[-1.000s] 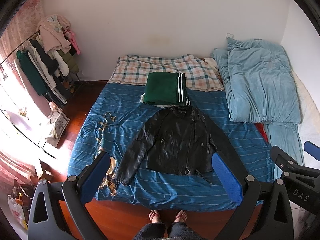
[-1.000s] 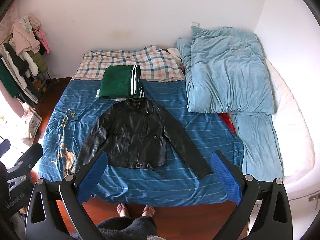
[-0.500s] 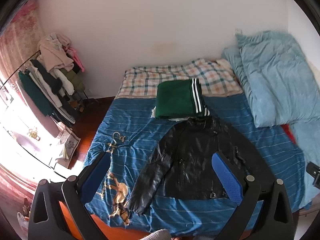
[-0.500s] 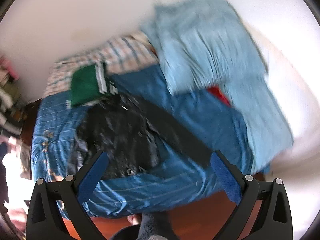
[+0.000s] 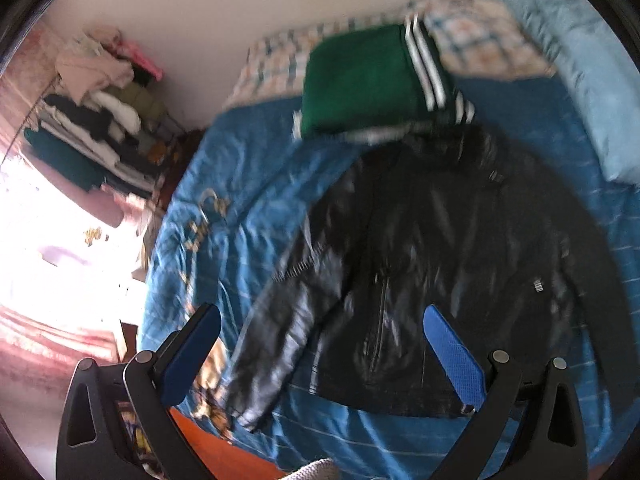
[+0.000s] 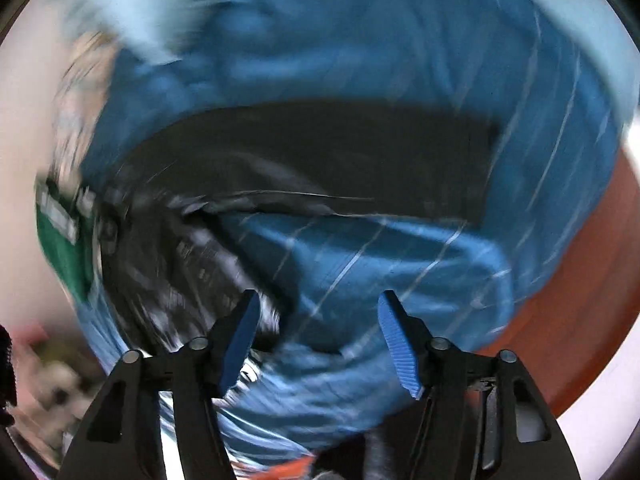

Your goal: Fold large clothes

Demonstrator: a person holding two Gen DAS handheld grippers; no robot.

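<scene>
Both tools are empty: the left gripper (image 5: 320,356) gapes wide over the hem of the black leather jacket (image 5: 440,248), while the right gripper (image 6: 316,340), jaws just narrowing on nothing, hangs above its outstretched sleeve (image 6: 340,152). Best to pinch each sleeve near the cuff. The jacket lies flat on the blue bedspread (image 5: 248,184), below a folded green garment (image 5: 360,80).

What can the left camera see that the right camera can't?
Only the left wrist view shows the clothes rack, the checked blanket and the open left gripper. Only the right wrist view shows the right gripper, whose jaws have just been closing with nothing between them, and the jacket's long sleeve stretched out. Both show the black jacket, the folded green garment and the blue bedspread.
</scene>
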